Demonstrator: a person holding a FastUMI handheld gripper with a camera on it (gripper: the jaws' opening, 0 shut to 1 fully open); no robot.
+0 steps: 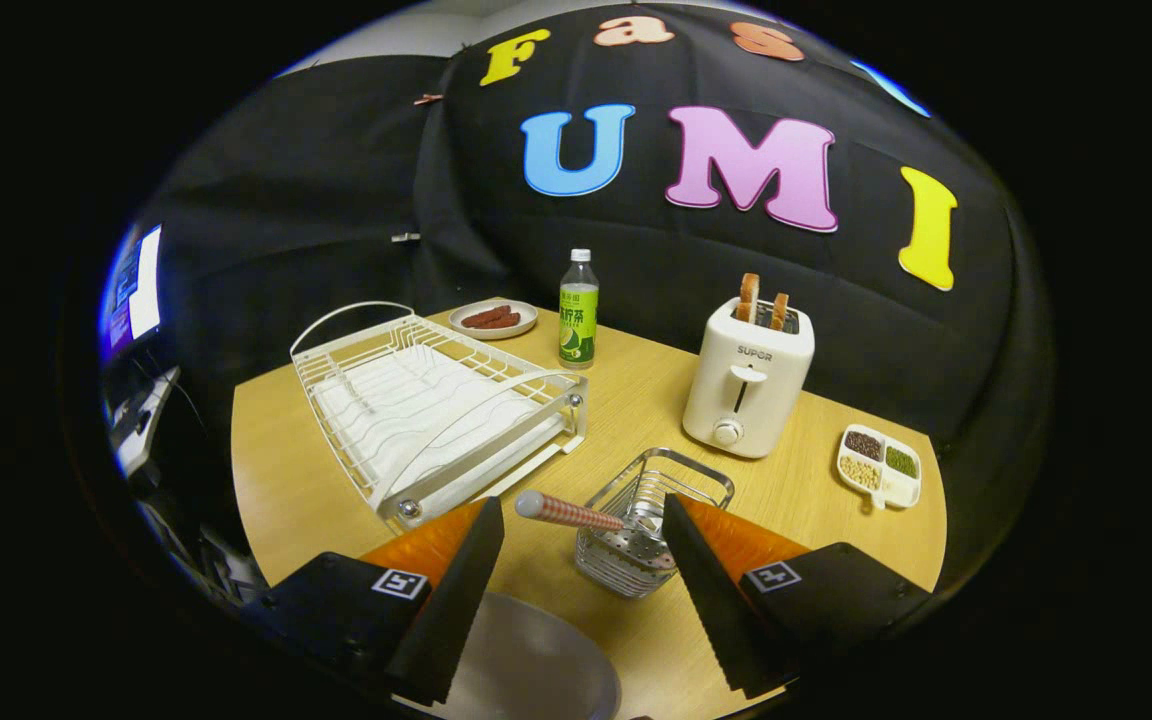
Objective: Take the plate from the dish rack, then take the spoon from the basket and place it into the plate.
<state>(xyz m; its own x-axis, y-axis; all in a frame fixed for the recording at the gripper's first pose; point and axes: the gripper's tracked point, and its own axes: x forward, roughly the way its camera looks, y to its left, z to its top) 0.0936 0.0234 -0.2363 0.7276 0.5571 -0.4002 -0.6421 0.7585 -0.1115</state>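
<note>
The tongs are spread wide and released, nothing gripped between the two fingers, hanging above the wooden surface. Down beneath them, close in, lies the plate, a pale grey dish flat on the surface, its rim partly tucked under the left finger. It's out of the dish rack, which sits ahead and to the left of the tongs, white wire with a ribbed drain tray, and no crockery standing in it.

Just ahead, between the finger lines and leaning toward the right finger, stands the metal wire basket with a perforated cup. The spoon is in it, bowl end down in the basket, the red-and-white checked handle slanting out to the left, its rounded end pointing toward the rack's near corner. The tongs aren't touching it.

Farther beyond the basket, a cream toaster with two slices of toast poking up. To its right, a small divided dish of grains and beans. Well beyond, near the back wall, a green-labelled drink bottle, and just left of it a small plate of sausages.
</note>
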